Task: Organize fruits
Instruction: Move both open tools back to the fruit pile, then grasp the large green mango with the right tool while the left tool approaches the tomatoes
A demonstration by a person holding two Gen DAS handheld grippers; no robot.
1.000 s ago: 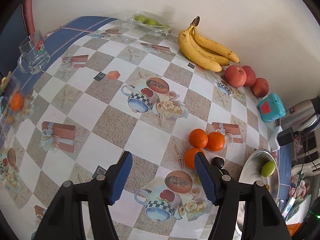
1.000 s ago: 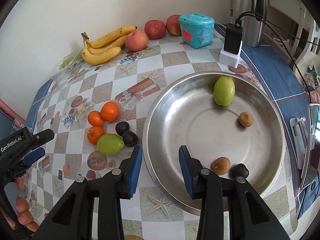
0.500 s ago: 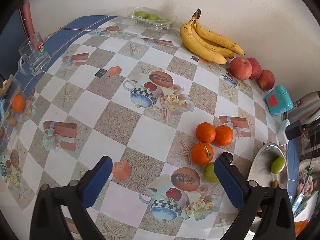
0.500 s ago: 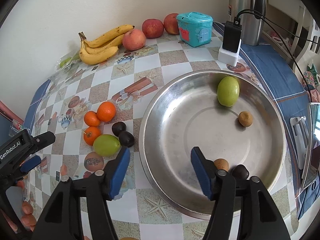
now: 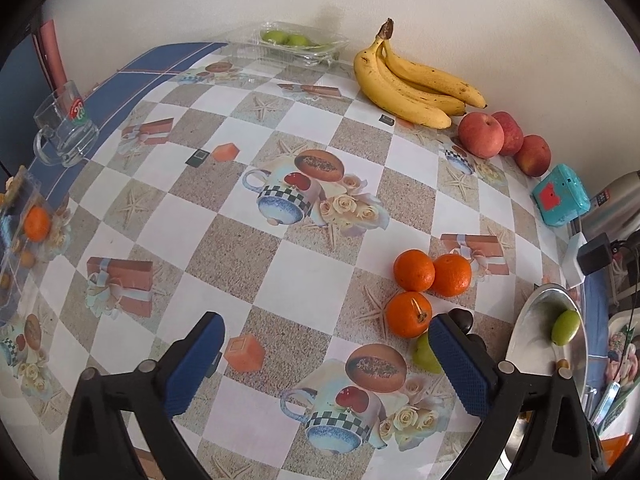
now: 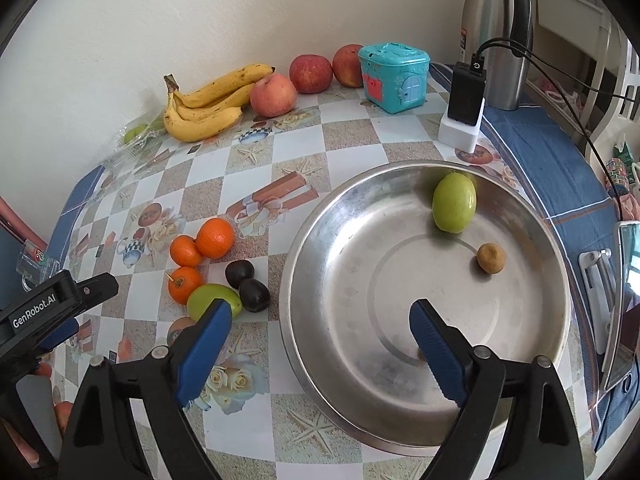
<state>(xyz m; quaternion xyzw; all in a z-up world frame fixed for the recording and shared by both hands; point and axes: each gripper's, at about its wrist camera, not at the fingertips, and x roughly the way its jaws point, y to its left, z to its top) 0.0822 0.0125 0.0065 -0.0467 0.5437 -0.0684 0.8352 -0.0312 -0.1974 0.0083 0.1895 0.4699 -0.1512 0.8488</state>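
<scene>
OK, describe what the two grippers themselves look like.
Both are alike: the left gripper and right gripper have matte black plastic arms with silver screws, ending in blue pads with a fine bumpy texture. The left gripper's black body bears white "GenRobot.AI" lettering.

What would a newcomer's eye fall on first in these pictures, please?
Probably the big steel bowl at the table's right, holding a green fruit and a small brown one. Next, three oranges clustered left of it, and the bananas against the wall.
</scene>
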